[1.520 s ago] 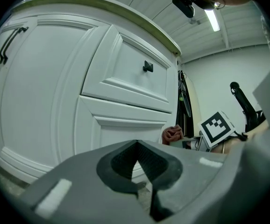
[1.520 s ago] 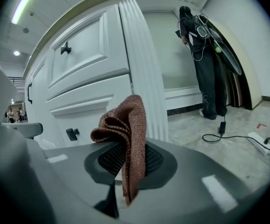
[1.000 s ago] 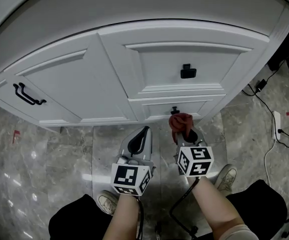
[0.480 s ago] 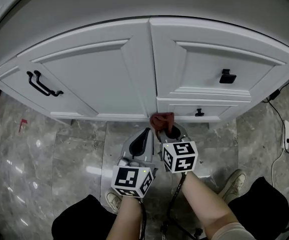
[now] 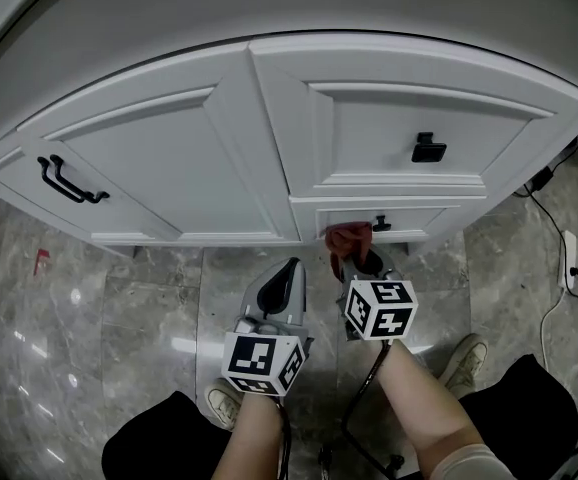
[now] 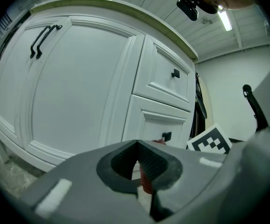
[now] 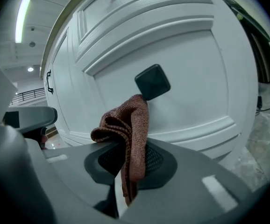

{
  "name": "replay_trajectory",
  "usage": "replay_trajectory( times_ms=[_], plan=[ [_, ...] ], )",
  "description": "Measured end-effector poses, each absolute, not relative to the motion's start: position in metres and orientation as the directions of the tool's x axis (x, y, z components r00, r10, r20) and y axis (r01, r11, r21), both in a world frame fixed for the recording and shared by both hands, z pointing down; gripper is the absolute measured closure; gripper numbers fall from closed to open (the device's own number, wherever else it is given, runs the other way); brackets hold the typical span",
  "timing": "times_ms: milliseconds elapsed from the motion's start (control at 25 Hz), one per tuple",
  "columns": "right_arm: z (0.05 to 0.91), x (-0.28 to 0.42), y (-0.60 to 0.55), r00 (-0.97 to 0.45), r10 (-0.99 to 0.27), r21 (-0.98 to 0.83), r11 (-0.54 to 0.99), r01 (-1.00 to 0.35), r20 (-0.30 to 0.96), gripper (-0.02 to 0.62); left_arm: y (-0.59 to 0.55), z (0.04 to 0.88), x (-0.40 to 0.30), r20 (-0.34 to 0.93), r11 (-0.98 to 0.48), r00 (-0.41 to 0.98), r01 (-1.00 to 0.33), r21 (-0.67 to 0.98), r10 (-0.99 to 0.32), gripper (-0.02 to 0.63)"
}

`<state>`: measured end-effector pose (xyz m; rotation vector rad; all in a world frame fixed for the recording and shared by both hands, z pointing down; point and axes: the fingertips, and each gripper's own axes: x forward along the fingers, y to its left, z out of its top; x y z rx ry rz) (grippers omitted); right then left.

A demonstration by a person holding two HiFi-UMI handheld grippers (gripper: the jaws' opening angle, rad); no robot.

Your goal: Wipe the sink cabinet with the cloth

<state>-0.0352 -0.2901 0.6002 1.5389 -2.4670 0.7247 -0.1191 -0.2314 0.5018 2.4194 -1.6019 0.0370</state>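
Observation:
The white sink cabinet [image 5: 209, 168] fills the upper head view, with a door on the left and two drawers on the right. My right gripper [image 5: 357, 260] is shut on a reddish-brown cloth [image 5: 349, 238], holding it against the lower drawer [image 5: 409, 220] just left of its black knob [image 5: 380, 224]. In the right gripper view the cloth [image 7: 128, 129] bunches up out of the jaws, right under the knob [image 7: 152, 81]. My left gripper [image 5: 281, 290] hangs shut and empty over the floor, a little short of the cabinet's base; the cabinet door [image 6: 74, 87] is ahead of it.
The door carries a black bar handle [image 5: 67, 180] at far left; the upper drawer has a black knob [image 5: 428, 148]. A grey marble floor [image 5: 109, 308] lies below. A cable and a power strip [image 5: 571, 253] lie on the floor at right. The person's shoes [image 5: 461, 358] stand near the bottom.
The right gripper has carried the cloth to the right along the lower drawer, from the door edge to beside the knob. The left gripper has stayed put.

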Motion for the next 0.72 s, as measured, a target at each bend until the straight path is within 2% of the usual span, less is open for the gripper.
replay_trajectory(
  times_ms=[720],
  plan=[
    [0.595,0.098,-0.297,-0.324,-0.866,-0.298,0.216,-0.93,0.382,0.514,-0.251,0.503,-0.041,0.156,-0.448,0.476,-0.875,0.184,-0.865,0.605]
  ],
)
